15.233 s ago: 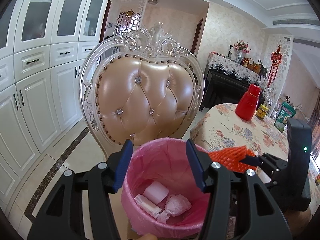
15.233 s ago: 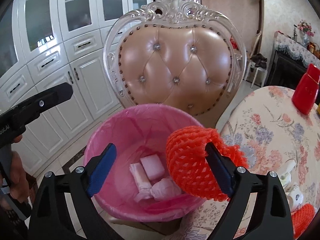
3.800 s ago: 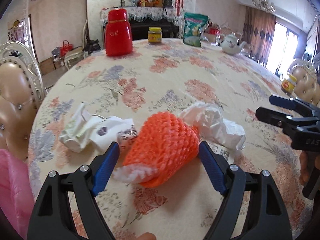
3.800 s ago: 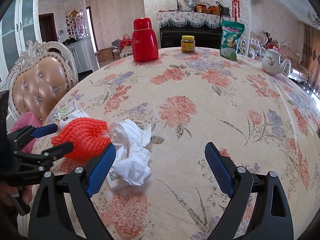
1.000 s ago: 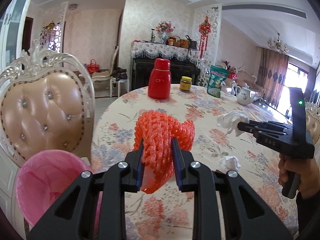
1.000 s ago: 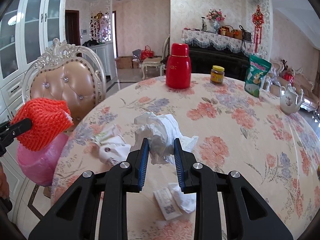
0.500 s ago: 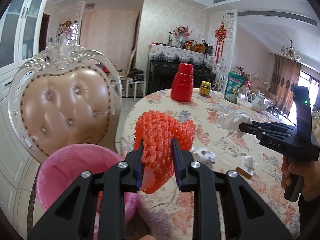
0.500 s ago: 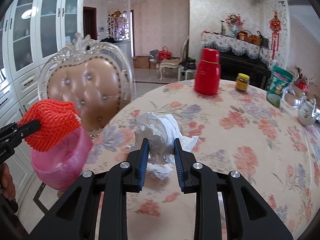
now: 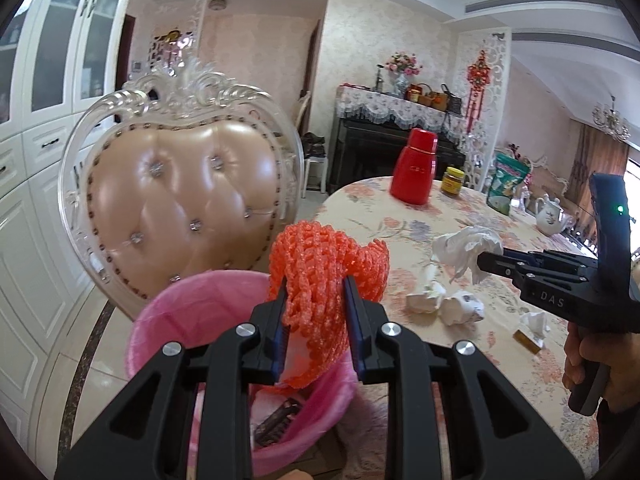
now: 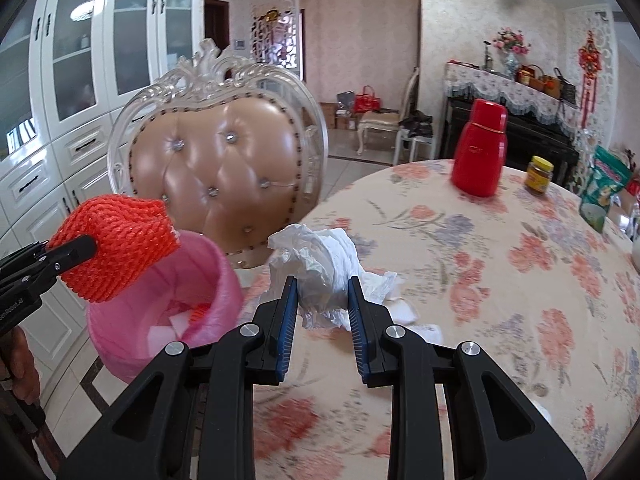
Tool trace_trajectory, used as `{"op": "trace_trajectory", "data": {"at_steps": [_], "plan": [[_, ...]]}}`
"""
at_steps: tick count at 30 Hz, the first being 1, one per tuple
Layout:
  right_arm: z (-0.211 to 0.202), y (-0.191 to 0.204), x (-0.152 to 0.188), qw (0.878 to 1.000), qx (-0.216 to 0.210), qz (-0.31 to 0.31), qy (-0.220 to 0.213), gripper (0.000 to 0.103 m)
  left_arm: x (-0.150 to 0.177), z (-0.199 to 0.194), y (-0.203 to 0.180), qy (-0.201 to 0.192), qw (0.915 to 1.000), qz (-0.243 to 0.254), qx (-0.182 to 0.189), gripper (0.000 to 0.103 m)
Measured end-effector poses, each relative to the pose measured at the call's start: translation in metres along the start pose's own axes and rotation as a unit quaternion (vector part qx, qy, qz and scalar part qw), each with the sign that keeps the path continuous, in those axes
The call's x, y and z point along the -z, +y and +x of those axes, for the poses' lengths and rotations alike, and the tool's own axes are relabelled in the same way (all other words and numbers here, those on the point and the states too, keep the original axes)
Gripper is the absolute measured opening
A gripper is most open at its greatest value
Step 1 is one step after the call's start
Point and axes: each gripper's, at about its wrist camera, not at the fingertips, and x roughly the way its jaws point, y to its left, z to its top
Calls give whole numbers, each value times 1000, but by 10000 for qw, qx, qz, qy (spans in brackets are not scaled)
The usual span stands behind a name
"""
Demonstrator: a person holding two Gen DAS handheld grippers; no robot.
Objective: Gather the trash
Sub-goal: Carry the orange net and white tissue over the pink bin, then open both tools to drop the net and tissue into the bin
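The left claw point(image 9: 315, 316) is pinching an orange foam net point(image 9: 320, 276), which bulges up past the fingertips and hangs down between the jaws. Directly below and just ahead of this claw sits the pink-lined trash bin point(image 9: 188, 300), its mouth open beneath the net; from the right wrist view the net looks to hang over the bin's near rim rather than its middle. Down inside the bin, under the claw, some pale wads, an orange piece and a dark scrap already lie, so part of the collecting is done.

The right claw point(image 10: 323, 312) is pressed together on a crumpled white tissue wad point(image 10: 320, 260), which sticks out above and to both sides of its fingertips. The bin lies to the left of this claw and lower, near but not under it, while the floral bench point(image 10: 500, 272) spreads beneath and to its right.

Off to the right of the left claw, beyond the right claw's tip, more litter waits on the bench: two small white crumpled wrappers point(image 9: 444, 302) side by side, and further right another white scrap point(image 9: 534, 320) on a small brown piece.

As I judge it, the task is midway: two pieces are in hand and not yet dropped, and at least three remain on the bench.
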Motion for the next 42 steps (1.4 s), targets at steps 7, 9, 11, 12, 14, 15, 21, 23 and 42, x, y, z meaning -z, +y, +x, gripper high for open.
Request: {"op": "trace_trajectory", "data": {"at_steps": [7,9,11,12,14,15,21,23,42], "plan": [[21,35,-8,9996,-241,-136,88,25,3,0,34,27,9996,-145,-230,25],[25,42,-10,9994,-296,-171,104,25,4,-1,41,33,9994,-184,-284,25],[29,50,-11,9991,-355,-208,117,25,5,-2,46,39,9992,-221,-317,25],[33,56,-12,9989,-399,-224,136,25,4,-2,48,43,9992,-232,-335,25],[37,62,-13,9985,-453,-251,162,25,5,-2,53,53,9989,-273,-366,25],[40,66,-13,9983,-488,-265,174,25,5,-2,55,54,9989,-282,-380,25],[50,80,-15,9974,-604,-308,237,25,5,-1,66,67,9985,-323,-436,25],[54,85,-15,9971,-645,-318,260,25,5,-1,69,68,9984,-344,-452,25],[79,140,-20,9915,-1073,-590,433,26,9,-4,91,103,9963,-579,-632,25]]}}
